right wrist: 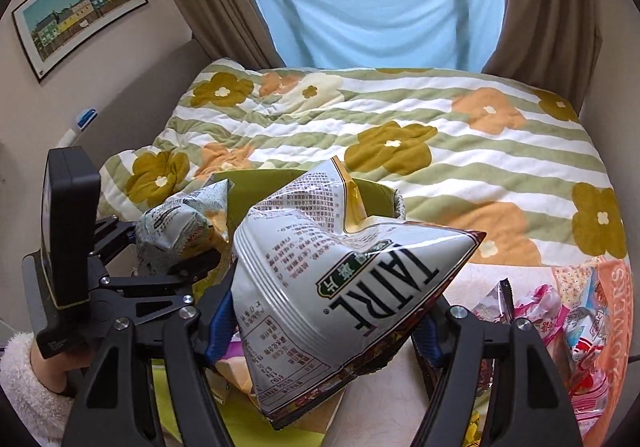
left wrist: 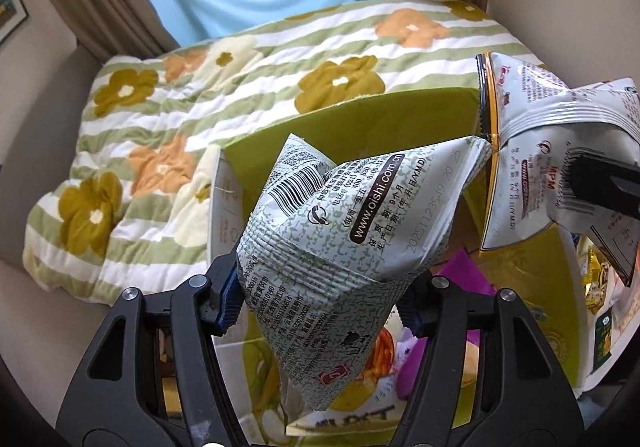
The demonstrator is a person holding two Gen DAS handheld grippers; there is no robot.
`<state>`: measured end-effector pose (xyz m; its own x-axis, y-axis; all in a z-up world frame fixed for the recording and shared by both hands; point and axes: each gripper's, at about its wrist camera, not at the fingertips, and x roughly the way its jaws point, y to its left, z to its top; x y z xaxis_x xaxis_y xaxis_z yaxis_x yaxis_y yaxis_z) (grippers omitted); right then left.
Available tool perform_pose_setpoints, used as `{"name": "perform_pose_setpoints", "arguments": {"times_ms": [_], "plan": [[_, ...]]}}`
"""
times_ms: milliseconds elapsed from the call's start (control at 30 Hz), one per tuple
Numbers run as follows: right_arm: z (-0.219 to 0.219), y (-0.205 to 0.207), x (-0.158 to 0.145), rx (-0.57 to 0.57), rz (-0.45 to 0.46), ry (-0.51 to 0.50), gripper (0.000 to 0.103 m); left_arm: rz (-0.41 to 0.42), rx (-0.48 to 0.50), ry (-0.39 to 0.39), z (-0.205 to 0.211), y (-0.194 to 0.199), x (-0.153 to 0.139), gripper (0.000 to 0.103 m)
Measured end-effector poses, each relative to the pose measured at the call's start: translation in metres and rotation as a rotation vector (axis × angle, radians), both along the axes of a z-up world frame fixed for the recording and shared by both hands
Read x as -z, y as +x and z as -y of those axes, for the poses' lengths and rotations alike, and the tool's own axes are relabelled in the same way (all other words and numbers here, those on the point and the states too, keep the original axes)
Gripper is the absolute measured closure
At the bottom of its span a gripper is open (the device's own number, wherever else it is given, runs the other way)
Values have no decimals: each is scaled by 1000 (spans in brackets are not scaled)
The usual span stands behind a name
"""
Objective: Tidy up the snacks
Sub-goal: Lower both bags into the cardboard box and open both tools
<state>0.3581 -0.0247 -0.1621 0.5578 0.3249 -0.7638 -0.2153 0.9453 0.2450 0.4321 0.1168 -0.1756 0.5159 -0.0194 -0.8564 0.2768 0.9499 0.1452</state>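
Bedroom: brown curtains and a pale blue sheet across the window fill the top of both views; a framed picture (right wrist: 80, 7) hangs at upper left of the right wrist view.
Bed: a striped quilt with flower print (left wrist: 200, 95) covers it through the middle of both frames; it carries everything else.
Green box: an open olive-green carton (left wrist: 360, 119) sits at centre and lower centre of the left wrist view, with purple and yellow packets already inside at the bottom.
Loose snacks: a heap of pink and orange packets (right wrist: 560, 319) lies at lower right of the right wrist view, outside the box.
Silver chip bag: the right gripper (right wrist: 328, 331) is clenched on this puffy bag (right wrist: 344, 287), holding it above the box edge; it shows at right of the left wrist view too.
Patterned Oishi bag: the left gripper (left wrist: 320, 307) is clamped on its crimped lower part (left wrist: 340, 215), and the bag hangs over the box opening, its top corner touching or almost touching the silver bag.
Step in hand: probably dropping both bags into the box.
Doing it well: lower one bag at a time so they do not snag; aim for the emptier far side; release only once the bag is below the rim; squeeze gently, since air-filled bags could burst or slip.
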Motion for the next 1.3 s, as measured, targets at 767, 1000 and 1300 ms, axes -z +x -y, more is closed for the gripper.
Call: {"name": "perform_pose_setpoints", "arguments": {"times_ms": [767,1000,1300], "plan": [[-36,46,24,-118,-41,-17,33,-35,-180,-115,-35,-41,-8,0],[-35,38,17,-79,-13,51,1,4,-200,-123,-42,-58,-21,0],[-30,-1,10,-83,-19,-5,1,14,-197,-156,-41,-82,-27,0]]}}
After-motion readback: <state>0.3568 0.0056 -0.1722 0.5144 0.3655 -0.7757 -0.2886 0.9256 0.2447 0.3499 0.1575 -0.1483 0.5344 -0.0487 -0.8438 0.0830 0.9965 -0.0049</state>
